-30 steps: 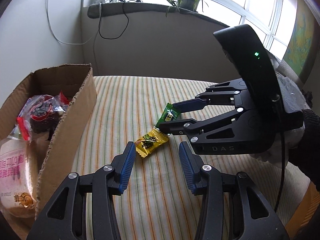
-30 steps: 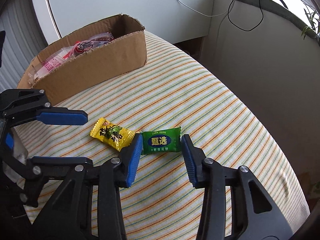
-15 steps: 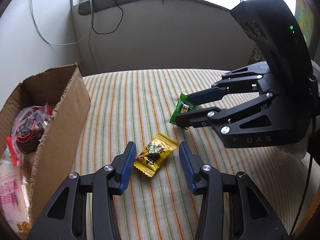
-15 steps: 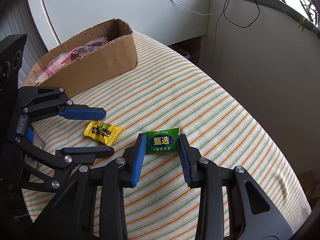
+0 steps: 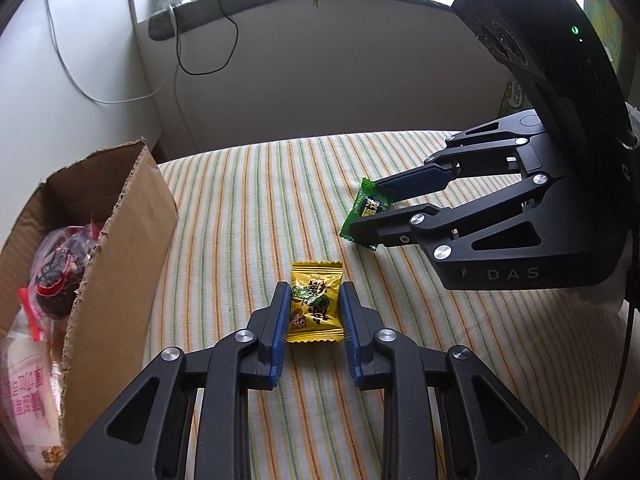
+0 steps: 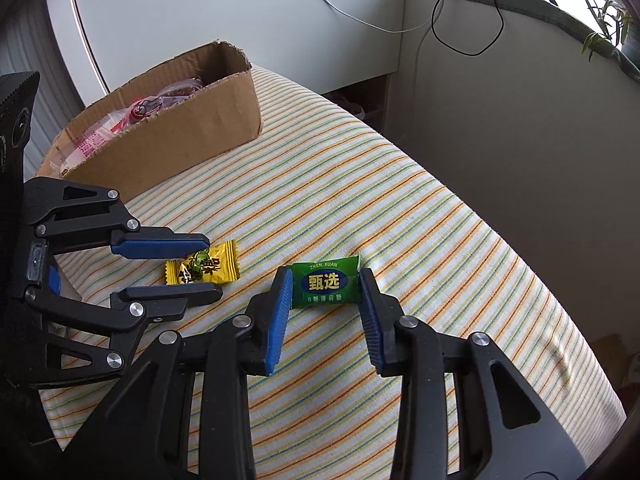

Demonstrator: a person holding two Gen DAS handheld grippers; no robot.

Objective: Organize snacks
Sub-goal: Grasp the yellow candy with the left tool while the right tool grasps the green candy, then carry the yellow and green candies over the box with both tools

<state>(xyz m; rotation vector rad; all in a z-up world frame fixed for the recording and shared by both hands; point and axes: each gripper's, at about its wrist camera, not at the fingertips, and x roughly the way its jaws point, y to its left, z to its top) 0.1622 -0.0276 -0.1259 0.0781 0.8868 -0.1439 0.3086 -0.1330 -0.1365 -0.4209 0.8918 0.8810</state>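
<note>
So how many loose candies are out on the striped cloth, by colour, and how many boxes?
Yellow candy: 1, between the left gripper pads
Green candy: 1, between the right gripper pads
Cardboard box: 1, already holding bagged snacks
Total: 3

Right tongs (image 6: 325, 298) pinch the green candy (image 6: 325, 283) against the striped counter (image 6: 400, 208); just beside, left tongs (image 6: 192, 266) bracket the yellow candy (image 6: 208, 268), cardboard box (image 6: 168, 140) behind.
</note>
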